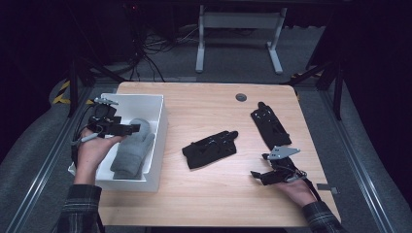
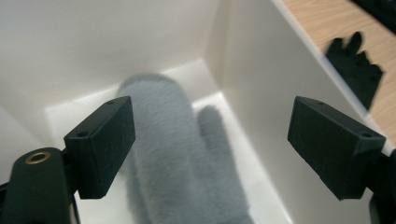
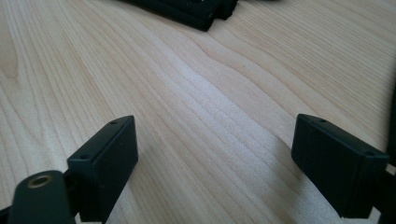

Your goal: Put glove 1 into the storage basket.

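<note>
A grey fleece mitten lies flat inside the white bin at the table's left. My left gripper hovers over the bin, open, with the mitten below and between its jaws. A black glove lies on the wooden table at the centre, and a second black glove lies to its right. My right gripper rests low near the table's front right, open, nothing between its jaws; bare wood lies ahead and a black glove's edge shows at the top.
The bin's right wall stands close to my left gripper's right jaw, with a black glove past it. A round grey grommet is set near the table's far edge. A white desk frame stands on the floor behind.
</note>
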Action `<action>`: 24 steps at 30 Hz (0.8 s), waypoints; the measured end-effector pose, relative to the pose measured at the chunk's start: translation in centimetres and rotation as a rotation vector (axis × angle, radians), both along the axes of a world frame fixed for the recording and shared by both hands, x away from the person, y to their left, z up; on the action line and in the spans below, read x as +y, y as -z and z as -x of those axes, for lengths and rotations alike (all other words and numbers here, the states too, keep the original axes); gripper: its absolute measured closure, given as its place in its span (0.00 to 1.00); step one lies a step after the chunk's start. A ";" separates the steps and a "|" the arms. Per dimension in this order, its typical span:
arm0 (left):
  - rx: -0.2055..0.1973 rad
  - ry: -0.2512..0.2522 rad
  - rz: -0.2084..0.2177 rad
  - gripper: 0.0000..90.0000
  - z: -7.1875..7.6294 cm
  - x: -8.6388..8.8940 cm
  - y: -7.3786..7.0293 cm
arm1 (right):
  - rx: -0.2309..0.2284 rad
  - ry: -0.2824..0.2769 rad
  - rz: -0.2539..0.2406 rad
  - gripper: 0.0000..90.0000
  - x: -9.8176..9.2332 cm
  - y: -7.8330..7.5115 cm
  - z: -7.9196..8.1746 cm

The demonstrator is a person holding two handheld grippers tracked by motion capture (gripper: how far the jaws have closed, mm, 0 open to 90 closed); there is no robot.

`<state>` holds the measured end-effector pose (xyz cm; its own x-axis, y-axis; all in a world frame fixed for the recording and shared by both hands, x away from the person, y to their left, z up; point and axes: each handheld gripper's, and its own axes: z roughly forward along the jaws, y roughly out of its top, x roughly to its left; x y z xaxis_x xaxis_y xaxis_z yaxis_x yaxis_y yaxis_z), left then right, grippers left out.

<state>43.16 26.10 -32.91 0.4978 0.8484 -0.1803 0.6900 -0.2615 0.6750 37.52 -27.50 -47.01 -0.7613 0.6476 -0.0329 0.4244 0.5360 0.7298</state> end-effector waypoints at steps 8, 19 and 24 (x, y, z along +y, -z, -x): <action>-0.056 0.093 0.005 0.14 1.3 -3.4 -1.7 | 0.000 0.000 0.000 0.17 0.0 0.0 0.0; -0.089 0.204 0.038 0.05 2.9 -9.4 -1.6 | 0.000 0.001 0.000 0.17 0.0 0.0 0.0; -0.093 0.258 0.041 0.05 3.6 -12.2 -0.8 | 0.000 0.001 0.000 0.17 0.0 0.0 0.0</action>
<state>39.54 13.85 -32.12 0.7126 0.6842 -0.1551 0.5384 -0.3916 0.7462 37.51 -27.50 -47.01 -0.7605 0.6484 -0.0335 0.4247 0.5358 0.7298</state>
